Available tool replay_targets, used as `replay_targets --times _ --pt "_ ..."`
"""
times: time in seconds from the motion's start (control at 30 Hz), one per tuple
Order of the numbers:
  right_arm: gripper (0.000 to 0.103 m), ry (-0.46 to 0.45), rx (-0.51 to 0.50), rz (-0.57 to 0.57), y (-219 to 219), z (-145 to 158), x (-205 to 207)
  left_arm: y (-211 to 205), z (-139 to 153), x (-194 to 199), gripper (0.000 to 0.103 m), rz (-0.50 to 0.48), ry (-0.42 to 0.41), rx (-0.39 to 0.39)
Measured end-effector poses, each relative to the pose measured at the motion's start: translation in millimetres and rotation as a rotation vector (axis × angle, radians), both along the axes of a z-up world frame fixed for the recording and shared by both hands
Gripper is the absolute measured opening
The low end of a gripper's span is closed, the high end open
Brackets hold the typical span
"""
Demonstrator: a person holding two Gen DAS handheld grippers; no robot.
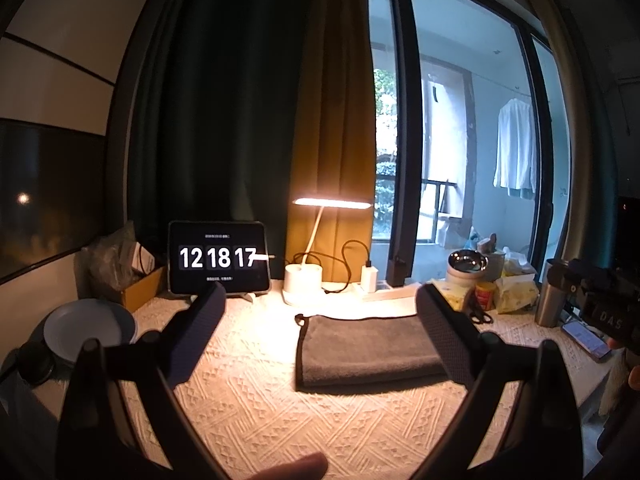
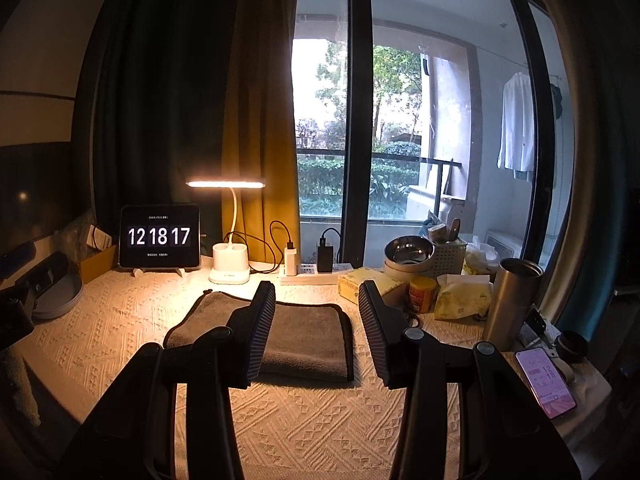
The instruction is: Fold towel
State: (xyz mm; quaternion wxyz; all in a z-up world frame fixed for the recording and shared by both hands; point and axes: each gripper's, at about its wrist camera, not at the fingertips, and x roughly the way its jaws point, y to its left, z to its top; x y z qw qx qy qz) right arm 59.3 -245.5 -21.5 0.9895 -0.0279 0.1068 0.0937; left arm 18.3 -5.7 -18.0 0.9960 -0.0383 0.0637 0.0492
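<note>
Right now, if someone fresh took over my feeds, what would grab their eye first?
Probably the lit desk lamp glowing at the back of the table, beside the tablet clock reading 12 18 17. Next, the grey towel lying folded on the cream tablecloth at centre, with the left gripper and right gripper both open and empty before it.

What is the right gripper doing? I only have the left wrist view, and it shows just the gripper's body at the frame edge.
Observer: The right gripper is open and empty, pointed at the towel.
Operator: Can you see the towel's right side? It's blocked in my view.
Observer: Yes. It has black trim and lies flat on the tablecloth.
Operator: Anything behind the towel I'm missing?
Observer: A black charger is plugged into the power strip.
</note>
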Motion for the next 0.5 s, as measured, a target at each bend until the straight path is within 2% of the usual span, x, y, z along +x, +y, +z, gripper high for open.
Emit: replay_targets --times 0.5 --pt "0.046 0.006 0.002 -0.007 -1.8 -2.6 0.4 -1.4 -0.2 1.1 0.097 -0.003 0.006 -0.001"
